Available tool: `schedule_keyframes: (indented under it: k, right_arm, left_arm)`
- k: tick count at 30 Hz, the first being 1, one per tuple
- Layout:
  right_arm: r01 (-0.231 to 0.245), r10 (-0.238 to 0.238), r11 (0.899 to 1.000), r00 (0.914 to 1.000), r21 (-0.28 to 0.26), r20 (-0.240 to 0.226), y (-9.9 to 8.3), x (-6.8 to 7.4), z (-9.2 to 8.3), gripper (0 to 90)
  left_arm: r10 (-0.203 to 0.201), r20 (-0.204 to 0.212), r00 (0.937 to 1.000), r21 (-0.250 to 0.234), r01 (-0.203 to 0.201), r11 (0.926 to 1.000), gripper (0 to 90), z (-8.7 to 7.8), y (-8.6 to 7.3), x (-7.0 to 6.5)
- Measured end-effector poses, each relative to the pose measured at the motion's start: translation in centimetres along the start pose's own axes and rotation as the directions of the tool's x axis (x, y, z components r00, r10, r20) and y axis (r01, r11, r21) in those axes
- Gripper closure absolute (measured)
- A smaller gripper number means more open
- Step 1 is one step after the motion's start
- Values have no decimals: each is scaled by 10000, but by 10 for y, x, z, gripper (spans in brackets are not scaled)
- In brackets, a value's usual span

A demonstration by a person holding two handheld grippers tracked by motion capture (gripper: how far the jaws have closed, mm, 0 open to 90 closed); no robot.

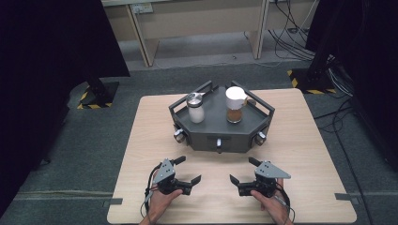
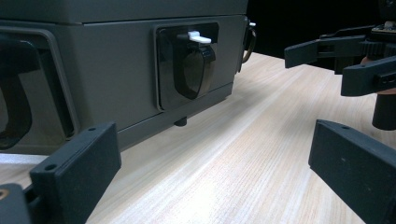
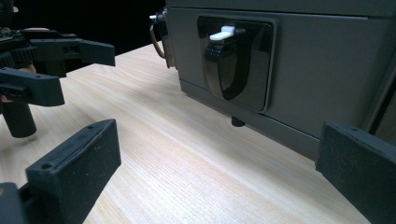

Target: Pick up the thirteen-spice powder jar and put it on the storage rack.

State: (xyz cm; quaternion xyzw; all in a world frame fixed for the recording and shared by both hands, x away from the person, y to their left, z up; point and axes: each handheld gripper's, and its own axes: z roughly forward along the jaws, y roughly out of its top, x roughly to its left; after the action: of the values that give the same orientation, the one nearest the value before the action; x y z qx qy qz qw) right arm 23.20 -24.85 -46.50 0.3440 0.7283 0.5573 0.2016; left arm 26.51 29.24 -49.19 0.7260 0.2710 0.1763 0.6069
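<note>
Tray [image 1: 220, 136] is set mid-bench [image 1: 305, 150], straight ahead of both tools, left tool [image 1: 187, 169] and right tool [image 1: 243, 169], each held released with jaws spread, roughly equally near its front latch [image 1: 218, 143].

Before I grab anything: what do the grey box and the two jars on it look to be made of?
Grey box: likely matte plastic or painted metal; flat, dull faces. Left jar: seemingly clear glass or plastic with white contents and a shiny metal-looking lid. Right jar: clear, with brown contents and a white, probably plastic cap.
</note>
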Motion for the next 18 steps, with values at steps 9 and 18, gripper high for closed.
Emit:
schedule_keyframes:
  k: [9, 18]
  right_arm:
    - [26, -26, 10000, 10000, 2, 21, 0, 0, -1, 3]
    - [-51, 51, 10000, 10000, 31, 24, 0, -2, -1, 3]
  left_arm:
    - [-20, 0, 10000, 44, 20, 10000, 17, 0, -1, 0]
    - [-7, 24, 10000, 64, 7, 10000, 17, 1, -1, 0]
